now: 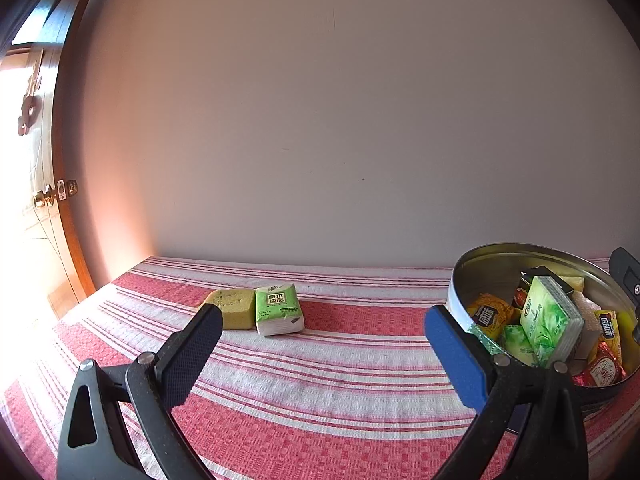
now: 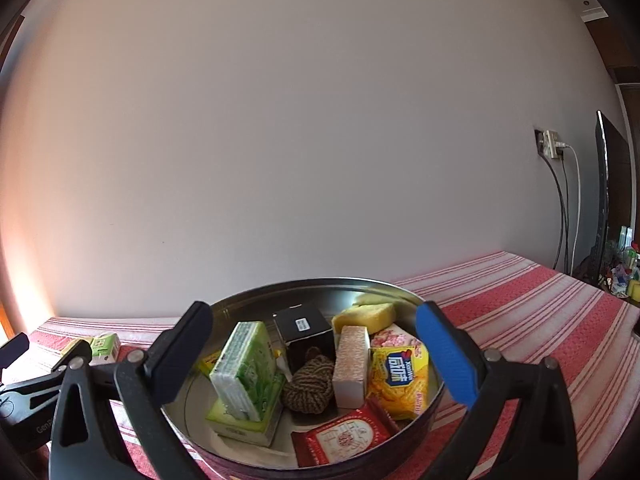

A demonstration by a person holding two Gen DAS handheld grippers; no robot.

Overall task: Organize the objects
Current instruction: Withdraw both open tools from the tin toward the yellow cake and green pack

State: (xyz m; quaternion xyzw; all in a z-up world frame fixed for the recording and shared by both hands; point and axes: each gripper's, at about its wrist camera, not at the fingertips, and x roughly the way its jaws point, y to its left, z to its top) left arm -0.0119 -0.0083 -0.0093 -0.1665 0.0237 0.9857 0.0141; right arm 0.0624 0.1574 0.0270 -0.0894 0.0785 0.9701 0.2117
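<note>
striped cloth [image 1: 320,380]; round metal tin [image 2: 280,300] crammed full.

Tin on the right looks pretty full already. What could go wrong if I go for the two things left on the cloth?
1. The tissue pack and sponge lie touching, so the open left gripper may pinch or push both.
2. In the tin, a green pack stands on edge above the pile; another drop could tip it.
3. The right gripper hangs open over the tin, in the way of the left.
</note>
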